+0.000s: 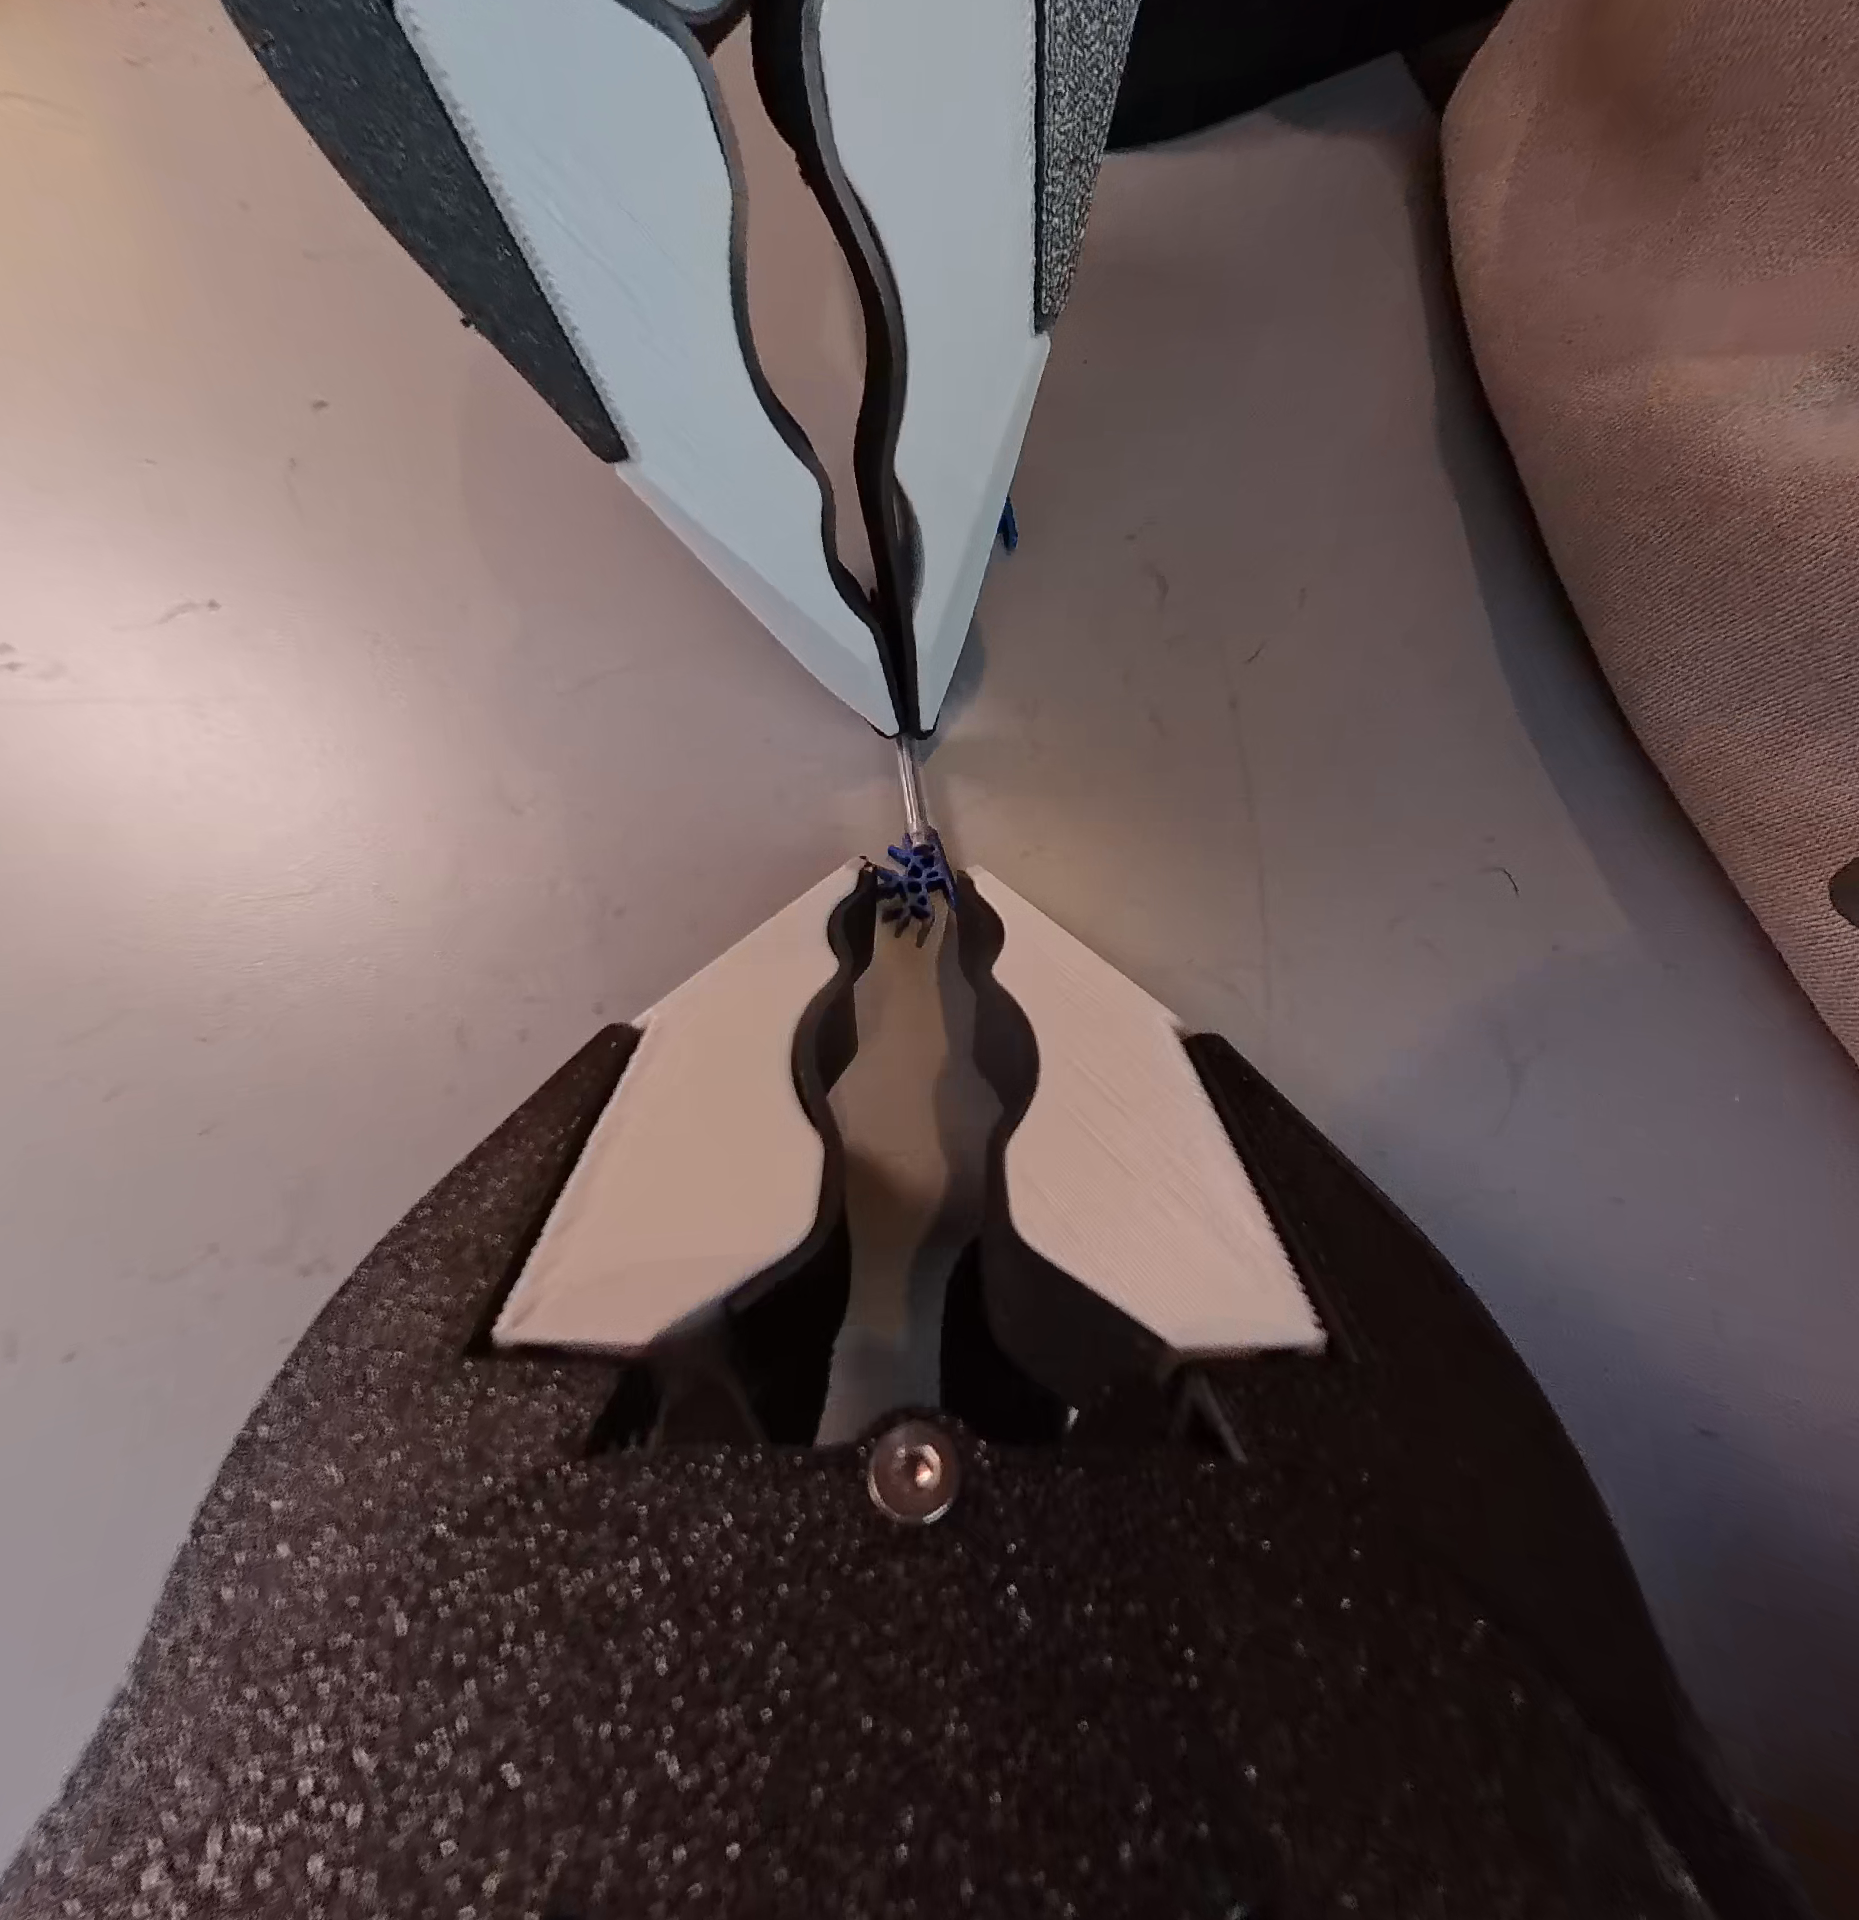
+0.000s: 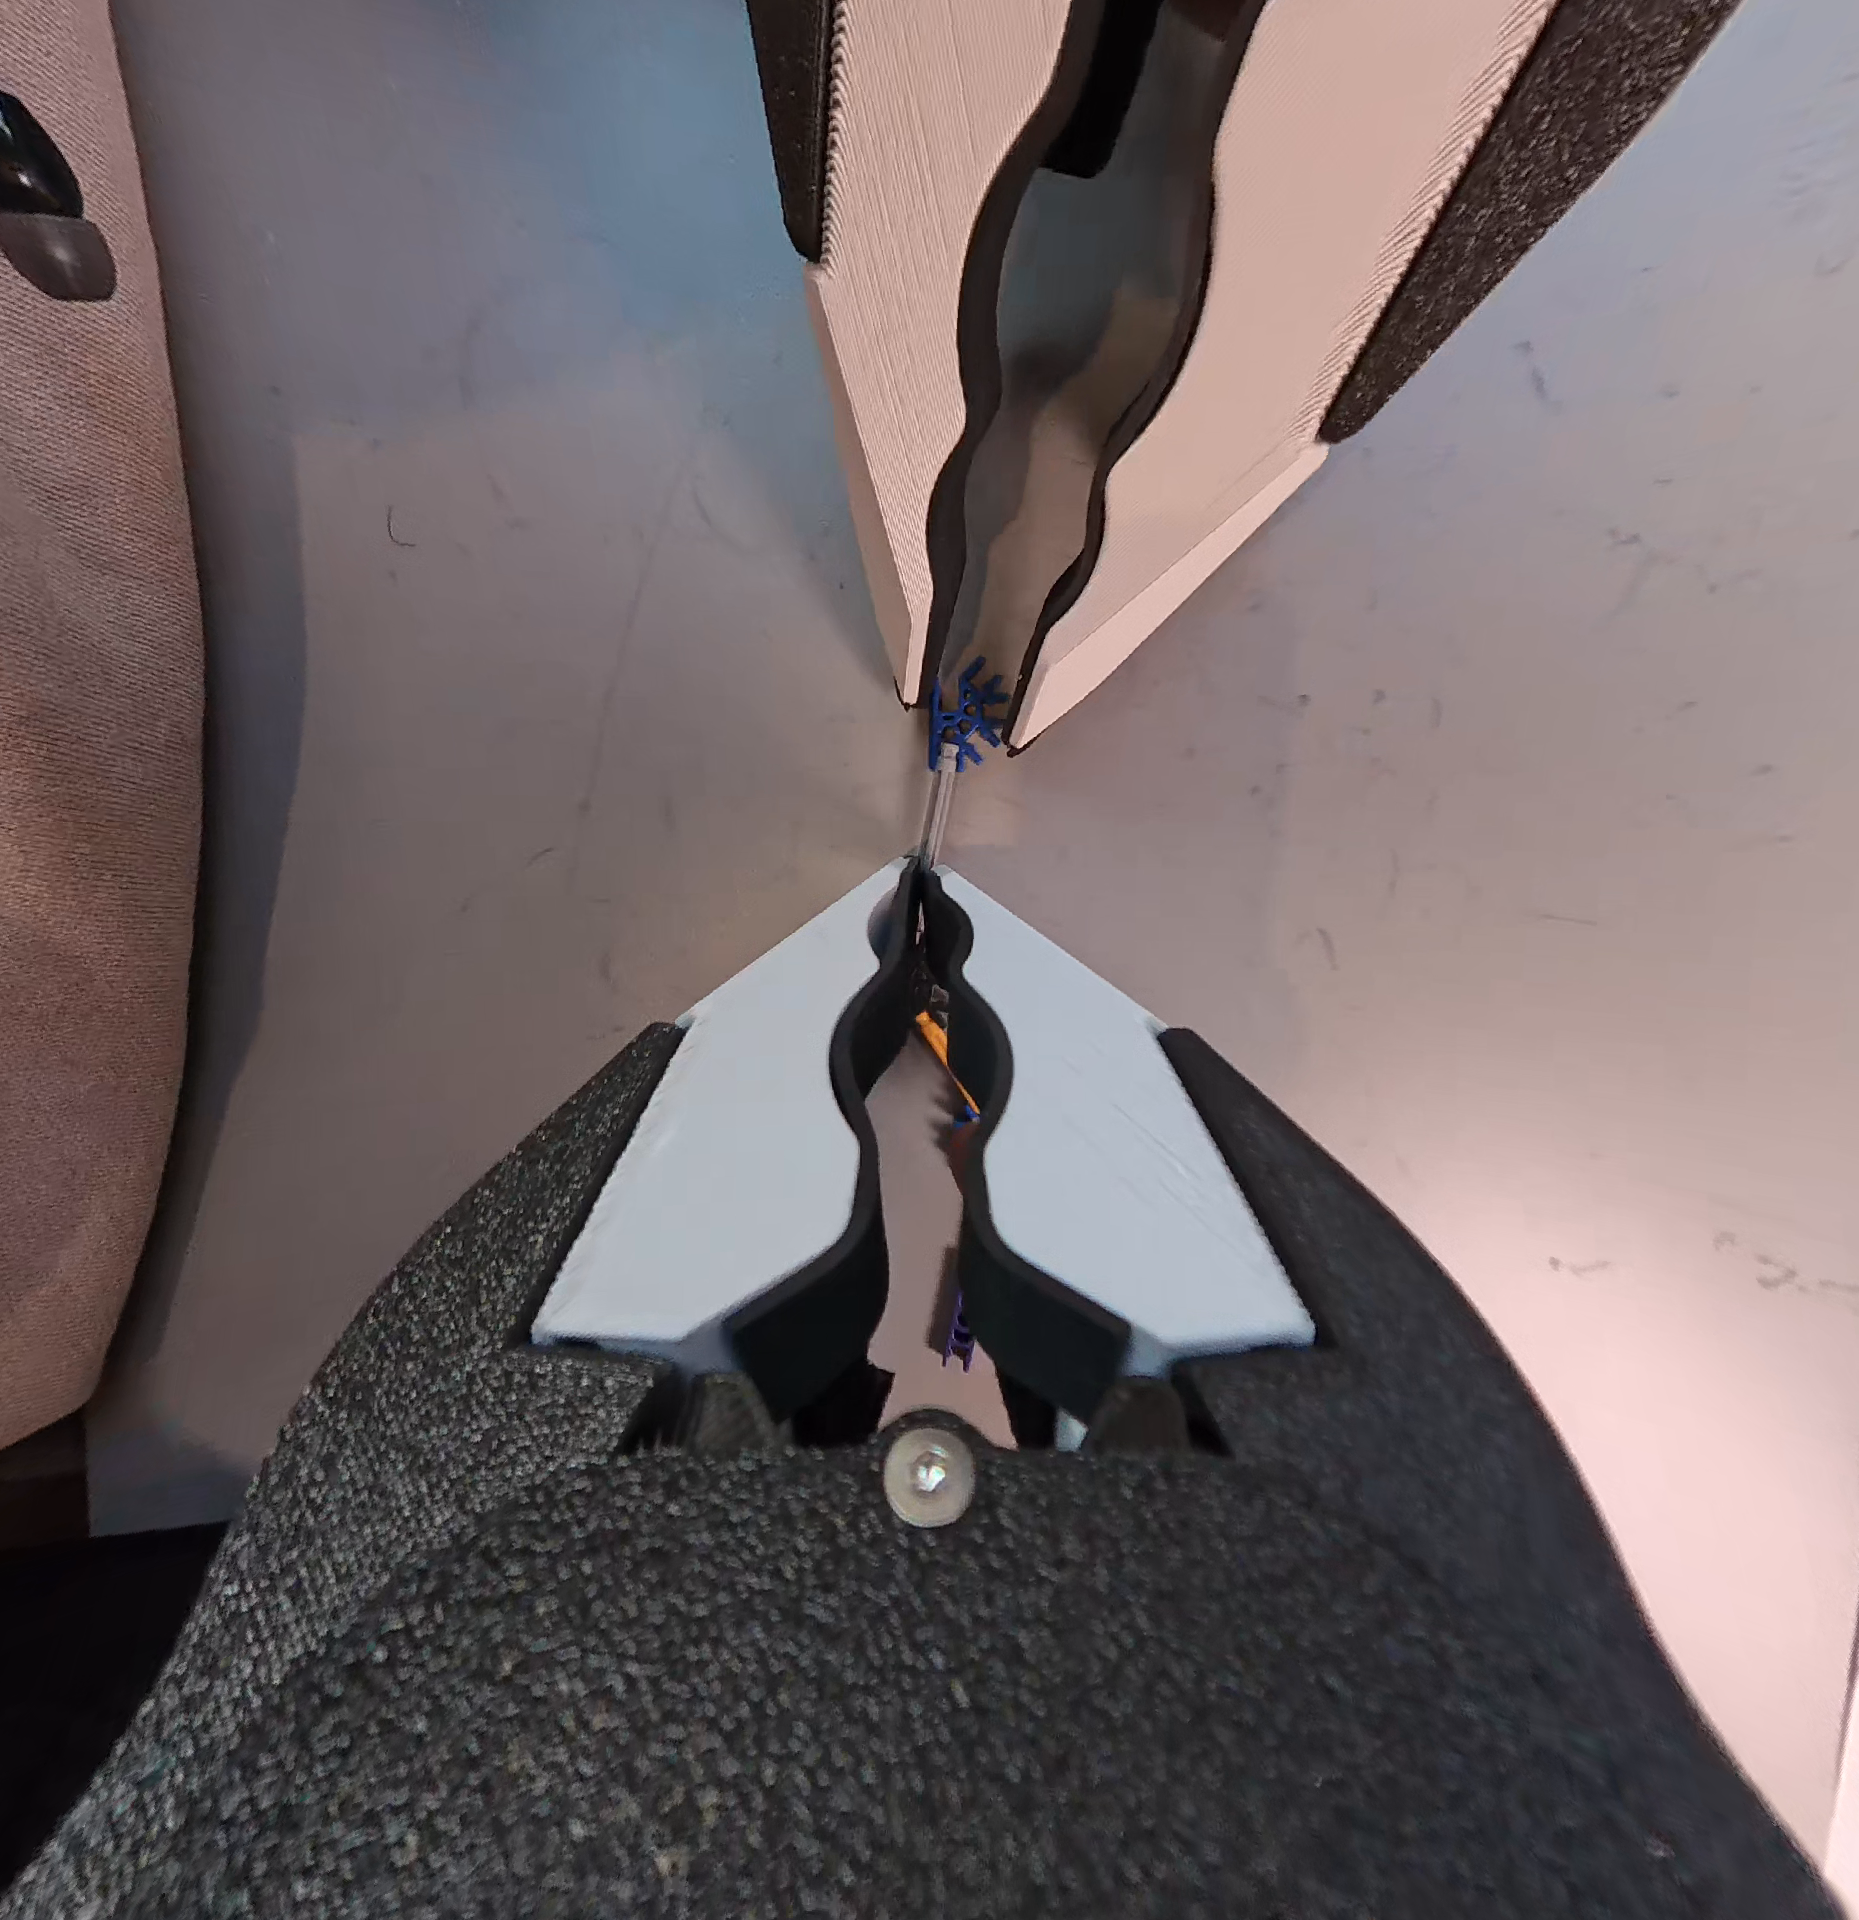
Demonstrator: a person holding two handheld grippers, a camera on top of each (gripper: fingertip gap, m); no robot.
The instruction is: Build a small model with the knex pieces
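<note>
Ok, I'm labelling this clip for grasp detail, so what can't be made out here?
- Clear rod: far end hidden inside the right gripper, left wrist view.
- Blue connector in the left gripper: its joint with the rod is too small, both views.
- Orange piece below the right gripper's gap: blurred, mostly hidden, right wrist view.

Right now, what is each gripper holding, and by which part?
Left gripper pinches the blue snowflake connector by its edges; right gripper clamps the clear rod at its end.
</note>
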